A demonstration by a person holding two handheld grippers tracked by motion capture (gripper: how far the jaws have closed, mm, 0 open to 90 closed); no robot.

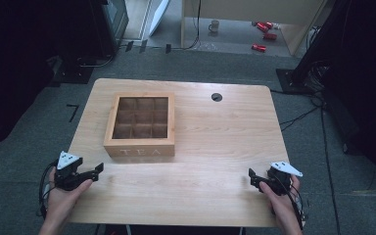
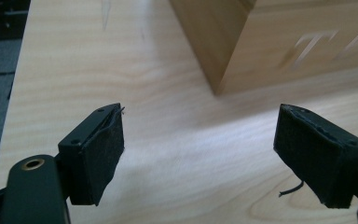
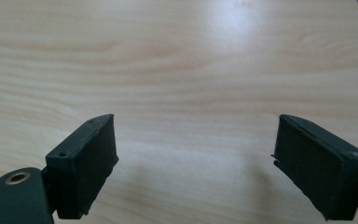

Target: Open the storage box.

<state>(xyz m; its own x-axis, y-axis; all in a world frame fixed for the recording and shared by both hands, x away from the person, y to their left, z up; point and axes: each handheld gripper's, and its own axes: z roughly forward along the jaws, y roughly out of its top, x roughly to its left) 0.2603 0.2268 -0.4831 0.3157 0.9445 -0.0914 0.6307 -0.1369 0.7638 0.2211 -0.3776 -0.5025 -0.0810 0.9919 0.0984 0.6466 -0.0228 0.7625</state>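
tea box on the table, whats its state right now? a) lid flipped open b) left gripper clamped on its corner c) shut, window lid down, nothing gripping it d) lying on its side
c: the tea box sits upright on the table with its windowed lid flat on top, and the left gripper and right gripper both sit open near the front edge, apart from it.

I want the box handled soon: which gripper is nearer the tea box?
The left gripper, just off the tea box front-left corner; the right gripper is farther.
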